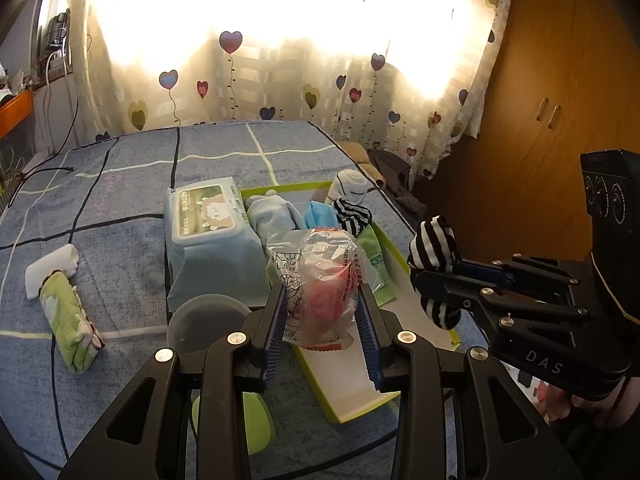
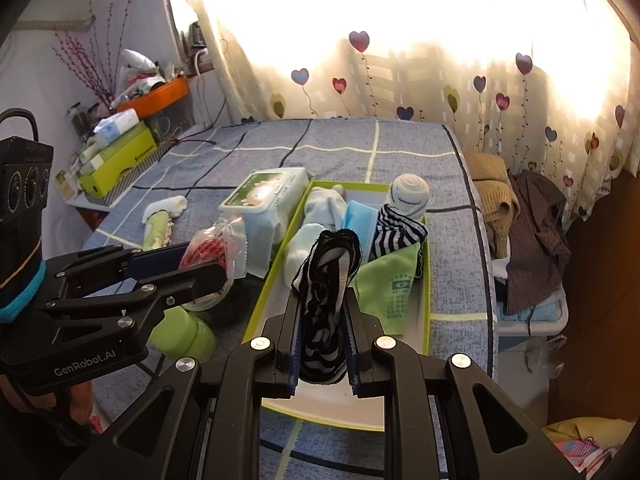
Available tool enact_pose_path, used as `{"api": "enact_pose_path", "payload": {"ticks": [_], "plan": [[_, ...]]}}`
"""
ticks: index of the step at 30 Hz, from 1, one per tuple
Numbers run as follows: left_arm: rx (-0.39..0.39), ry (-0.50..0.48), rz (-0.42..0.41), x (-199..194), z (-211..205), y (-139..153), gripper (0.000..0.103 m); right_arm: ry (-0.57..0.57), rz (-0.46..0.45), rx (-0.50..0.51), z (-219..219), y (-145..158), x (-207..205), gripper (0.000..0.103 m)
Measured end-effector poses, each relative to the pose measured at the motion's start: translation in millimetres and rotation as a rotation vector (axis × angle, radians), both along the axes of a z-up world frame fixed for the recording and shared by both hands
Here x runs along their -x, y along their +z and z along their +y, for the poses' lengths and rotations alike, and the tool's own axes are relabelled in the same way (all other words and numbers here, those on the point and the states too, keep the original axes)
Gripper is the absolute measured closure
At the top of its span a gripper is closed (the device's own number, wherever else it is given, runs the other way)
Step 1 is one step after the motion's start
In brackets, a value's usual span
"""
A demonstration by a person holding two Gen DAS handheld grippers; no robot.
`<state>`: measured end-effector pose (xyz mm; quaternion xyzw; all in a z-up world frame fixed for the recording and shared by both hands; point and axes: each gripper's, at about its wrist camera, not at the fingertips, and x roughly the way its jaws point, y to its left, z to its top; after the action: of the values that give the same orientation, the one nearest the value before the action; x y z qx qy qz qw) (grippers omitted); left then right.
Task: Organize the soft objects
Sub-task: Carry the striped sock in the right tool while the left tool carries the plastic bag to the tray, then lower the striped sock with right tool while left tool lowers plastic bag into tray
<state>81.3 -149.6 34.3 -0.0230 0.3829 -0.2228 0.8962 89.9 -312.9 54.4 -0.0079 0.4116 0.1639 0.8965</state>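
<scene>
Two hand-held grippers over the green-rimmed tray (image 2: 427, 264) on the bed, both loaded. The left gripper (image 1: 322, 308) stands part-way closed, its ribbed pads pressing either side of a clear crinkled packet (image 1: 316, 292) with something red inside; the packet hangs above the near end of the tray, beside the wet-wipes pack (image 1: 208, 240) that lies against the tray's left rim. The right gripper (image 2: 322, 332) is nearly closed, clamped on a black-and-white striped sock (image 2: 326, 300) that rises from between its pads above the tray's bare near end.

Already in the tray, toward its far end: pale blue socks (image 2: 320, 216), a blue face mask (image 2: 360, 220), a second striped sock (image 2: 396, 232), a green cloth (image 2: 392, 280) and a rolled white sock (image 2: 408, 196). Left of the tray, well apart from it, a green rolled towel (image 1: 72, 320) lies unsorted on the bedspread.

Probable hazards:
- The grippers are close together above the tray's near end; lowering both at once could knock them together.
- The packet's film looks slick and is held only at its flanks; a tilt may let it slide out onto the clear lid (image 1: 208, 320) and green container (image 2: 184, 332) left of the tray's near corner.
- The sock is pinched mid-length; on release, its free top may flop over the tray rim or onto the green cloth.
</scene>
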Motion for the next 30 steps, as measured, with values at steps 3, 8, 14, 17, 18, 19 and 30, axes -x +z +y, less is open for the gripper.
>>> {"api": "enact_pose_path", "payload": {"ticks": [3, 8, 14, 17, 18, 19, 30], "plan": [[-0.004, -0.007, 0.013, -2.7, -5.4, -4.3, 0.067, -0.008, 0.010, -0.005, -4.5, -4.7, -2.5, 0.086], [-0.003, -0.019, 0.039, -9.8, -12.8, -12.8, 0.067, -0.017, 0.037, 0.001, -9.7, -13.2, -9.1, 0.086], [-0.005, -0.041, 0.067, -17.8, -22.2, -23.8, 0.067, -0.032, 0.063, 0.005, -15.2, -22.2, -16.6, 0.086], [-0.009, -0.052, 0.084, -21.2, -25.0, -29.7, 0.067, -0.037, 0.076, 0.007, -16.9, -27.2, -20.8, 0.086], [-0.011, -0.054, 0.089, -22.4, -25.8, -31.5, 0.067, -0.037, 0.081, 0.007, -16.8, -28.7, -22.3, 0.086], [-0.012, -0.055, 0.093, -23.5, -26.3, -32.7, 0.067, -0.036, 0.085, 0.008, -16.7, -30.6, -24.0, 0.086], [-0.022, -0.087, 0.144, -33.5, -35.7, -48.6, 0.067, -0.050, 0.148, 0.021, -21.2, -57.1, -38.2, 0.085]]}}
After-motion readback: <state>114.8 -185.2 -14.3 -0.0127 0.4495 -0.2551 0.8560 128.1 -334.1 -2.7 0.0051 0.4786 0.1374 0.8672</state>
